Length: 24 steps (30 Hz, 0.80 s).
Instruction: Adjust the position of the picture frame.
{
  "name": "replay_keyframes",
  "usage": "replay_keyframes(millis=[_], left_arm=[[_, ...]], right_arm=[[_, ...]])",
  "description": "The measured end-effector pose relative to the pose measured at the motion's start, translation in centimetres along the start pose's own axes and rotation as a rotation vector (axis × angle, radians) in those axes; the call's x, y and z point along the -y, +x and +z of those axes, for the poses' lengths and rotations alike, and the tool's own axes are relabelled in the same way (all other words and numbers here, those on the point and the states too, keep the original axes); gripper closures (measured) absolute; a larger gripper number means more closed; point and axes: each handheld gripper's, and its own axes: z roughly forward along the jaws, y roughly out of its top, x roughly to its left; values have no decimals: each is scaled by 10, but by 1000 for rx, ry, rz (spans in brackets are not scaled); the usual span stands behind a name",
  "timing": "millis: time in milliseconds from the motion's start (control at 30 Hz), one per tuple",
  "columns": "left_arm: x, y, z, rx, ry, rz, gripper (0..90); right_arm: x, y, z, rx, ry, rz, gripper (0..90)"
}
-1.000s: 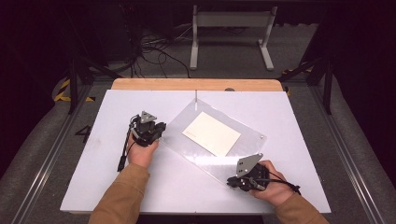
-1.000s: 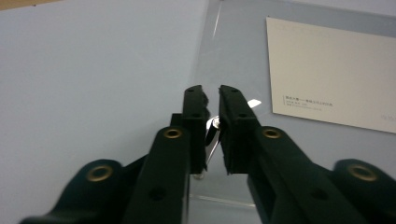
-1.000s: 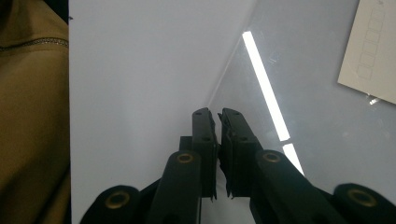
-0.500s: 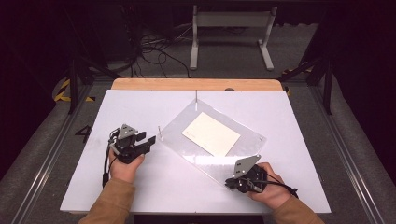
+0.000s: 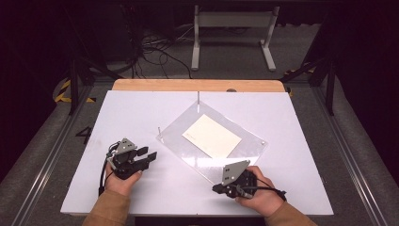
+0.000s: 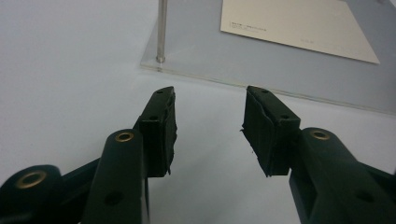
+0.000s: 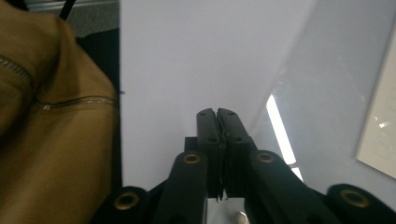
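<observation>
On the white table (image 5: pixel 141 197), the clear acrylic sheet (image 5: pixel 188 141) lies flat with a card (image 5: pixel 211 136) on it, the right gripper (image 5: pixel 217 189) clamped shut at its near corner to steady it, while the left gripper (image 5: pixel 149 156), jaws just parted and empty, faces its left edge.

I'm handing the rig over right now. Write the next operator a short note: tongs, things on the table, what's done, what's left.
Left tongs: jaws have just been opening, nothing between them, short of the clear sheet's near edge.
Right tongs: shut, empty, beside the sheet's near corner.
Clear acrylic sheet lies flat and skewed on the white table, with thin metal pins standing at its corners. A cream card lies in its middle.
Done: neither sheet nor card is held.
Left: probably gripping the sheet or card; what follows is unclear.
</observation>
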Motion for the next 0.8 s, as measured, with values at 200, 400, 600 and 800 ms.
replay_keyframes(millis=[200, 400, 600, 800], left_arm=[[1, -1, -1, 6, -5, -8, 529], [1, -6, 0, -1, 1, 16, 526], [2, -7, 1, 2, 4, 22, 526], [3, -7, 0, 2, 6, 15, 524]], right_arm=[[17, -47, -36, 106, -58, 157, 796], [39, -106, -72, 254, -50, 334, 804], [65, -148, -80, 335, -23, 462, 882], [96, -181, -67, 375, 44, 580, 899]])
